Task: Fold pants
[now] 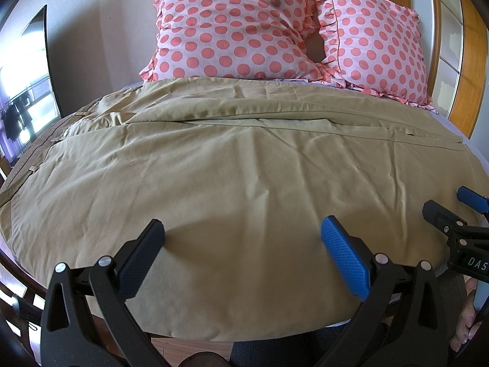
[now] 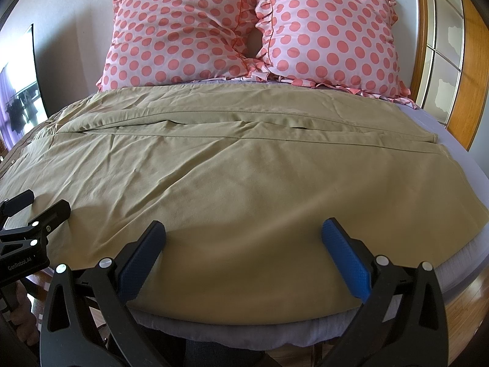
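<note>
From your left wrist camera, the wide khaki cotton pants (image 1: 244,168) were spread flat across the bed with the pale lavender sheet (image 1: 476,153), waistband and belt loops off to the left, both legs running right. Your left gripper (image 1: 243,235) sat wide open, released, hovering over the near edge of the cloth and holding nothing. Your right gripper (image 1: 452,205) poked in from the right edge, also spread apart with nothing between the pads, and I could read "DAS" on its black body, the rest cut off. Two pink pillows with coral polka dots and ruffled edges (image 1: 244,27) leaned at the head of the bed.

From the right wrist camera, same story: the pants (image 2: 244,183) lay flat with a lengthwise seam line showing where the two legs met, hems toward the right. Your right gripper (image 2: 243,235) was open and empty above the near leg's edge. The left gripper (image 2: 39,205) showed at the left, jaws parted, with "GenRobot.AI" printed on it. The pillows (image 2: 253,30) sat behind.

My read: you hadn't started the first fold. Next you'd probably need to pinch the near edge with both grippers and carry that leg over the far one, keeping the edges lined up.
</note>
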`<state>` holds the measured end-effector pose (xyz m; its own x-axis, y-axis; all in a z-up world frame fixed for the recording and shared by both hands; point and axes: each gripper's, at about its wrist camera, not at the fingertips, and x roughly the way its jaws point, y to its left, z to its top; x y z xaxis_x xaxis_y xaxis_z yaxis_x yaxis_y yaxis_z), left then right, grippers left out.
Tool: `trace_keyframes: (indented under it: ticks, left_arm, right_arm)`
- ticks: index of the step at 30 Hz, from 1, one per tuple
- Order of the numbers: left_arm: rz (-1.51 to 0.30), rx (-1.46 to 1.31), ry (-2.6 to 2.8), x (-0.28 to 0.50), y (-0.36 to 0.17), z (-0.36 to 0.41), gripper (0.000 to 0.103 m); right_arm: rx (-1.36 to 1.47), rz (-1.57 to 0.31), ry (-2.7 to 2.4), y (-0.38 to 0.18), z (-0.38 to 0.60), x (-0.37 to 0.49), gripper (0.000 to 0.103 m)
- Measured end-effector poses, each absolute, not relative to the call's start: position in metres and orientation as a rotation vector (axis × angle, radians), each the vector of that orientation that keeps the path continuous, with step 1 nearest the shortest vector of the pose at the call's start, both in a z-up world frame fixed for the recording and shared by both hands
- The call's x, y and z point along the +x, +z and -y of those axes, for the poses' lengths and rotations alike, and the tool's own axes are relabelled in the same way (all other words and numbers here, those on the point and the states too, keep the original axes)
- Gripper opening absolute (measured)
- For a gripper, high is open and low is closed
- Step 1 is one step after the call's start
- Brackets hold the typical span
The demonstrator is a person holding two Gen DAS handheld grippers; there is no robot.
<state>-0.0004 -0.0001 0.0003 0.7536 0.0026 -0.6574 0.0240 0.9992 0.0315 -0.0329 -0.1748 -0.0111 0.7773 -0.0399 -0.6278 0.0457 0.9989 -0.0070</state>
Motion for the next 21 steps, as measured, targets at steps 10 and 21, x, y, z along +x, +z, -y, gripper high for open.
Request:
trace_keyframes:
  ticks: [10, 21]
  left_arm:
    - [-0.716, 0.039, -0.012, -0.0002, 0.0004, 0.0001, 0.101]
    - [-0.714, 0.039, -0.012, -0.0005, 0.0004, 0.0001, 0.101]
  right_arm:
    - [0.009, -0.678, -0.047, -0.0109, 0.1748, -0.0330, 0.102]
    - [0.008, -0.676, -0.047, -0.0117, 0.1736, -0.0343, 0.102]
